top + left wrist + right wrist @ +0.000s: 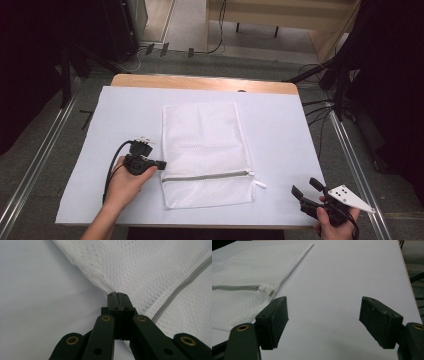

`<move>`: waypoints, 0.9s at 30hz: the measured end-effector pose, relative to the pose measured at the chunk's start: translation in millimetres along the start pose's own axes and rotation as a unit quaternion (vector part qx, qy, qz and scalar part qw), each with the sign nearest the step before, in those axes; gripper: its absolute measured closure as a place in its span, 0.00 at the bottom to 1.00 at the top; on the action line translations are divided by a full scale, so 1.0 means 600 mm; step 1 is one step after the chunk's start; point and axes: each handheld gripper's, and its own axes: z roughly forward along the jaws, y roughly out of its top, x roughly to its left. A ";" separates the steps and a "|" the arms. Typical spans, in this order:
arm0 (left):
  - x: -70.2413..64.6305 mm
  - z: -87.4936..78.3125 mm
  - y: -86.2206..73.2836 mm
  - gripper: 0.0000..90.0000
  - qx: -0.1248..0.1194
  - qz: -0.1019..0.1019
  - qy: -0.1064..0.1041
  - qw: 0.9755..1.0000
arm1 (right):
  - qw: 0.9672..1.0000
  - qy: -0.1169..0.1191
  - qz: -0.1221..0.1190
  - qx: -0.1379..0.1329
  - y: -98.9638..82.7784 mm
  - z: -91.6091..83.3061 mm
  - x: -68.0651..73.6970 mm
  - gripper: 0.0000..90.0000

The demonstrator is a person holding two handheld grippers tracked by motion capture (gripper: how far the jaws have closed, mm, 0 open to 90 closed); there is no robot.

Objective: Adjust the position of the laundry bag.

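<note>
A white mesh laundry bag point(202, 145) lies flat in the middle of the white table cover, its grey zipper point(205, 175) running across near the front end. My left gripper point(161, 164) is at the bag's left edge, just above the zipper's end. In the left gripper view its jaws are shut point(117, 294) on the mesh bag's edge point(100, 282), and the fabric puckers toward the tips. The zipper point(180, 288) runs off to the right. My right gripper point(306, 187) stands open at the front right, apart from the bag. Its jaws point(323, 315) are wide with nothing between them; the zipper pull point(268, 291) lies ahead to their left.
The white cover point(280, 130) lies over a wooden table whose far edge point(200, 81) shows. Bare cover surrounds the bag on both sides. Cables and stands point(325, 85) sit on the floor to the right, and metal rails point(355, 160) run along both sides.
</note>
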 end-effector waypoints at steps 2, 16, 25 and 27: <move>0.010 -0.014 -0.014 1.00 0.004 -0.006 -0.026 1.000 | 1.000 0.001 -0.001 0.001 0.000 0.000 0.002 0.27; 0.058 -0.015 -0.041 0.81 -0.053 -0.054 -0.004 0.997 | 0.999 0.036 0.002 0.016 0.001 0.013 0.032 0.28; 0.032 -0.045 -0.045 0.53 -0.136 -0.035 0.028 0.990 | 0.995 0.079 0.019 0.053 0.017 0.046 0.111 0.44; 0.022 -0.049 -0.045 0.52 -0.156 -0.034 0.029 0.987 | 0.994 0.094 0.008 0.060 0.016 0.057 0.128 0.55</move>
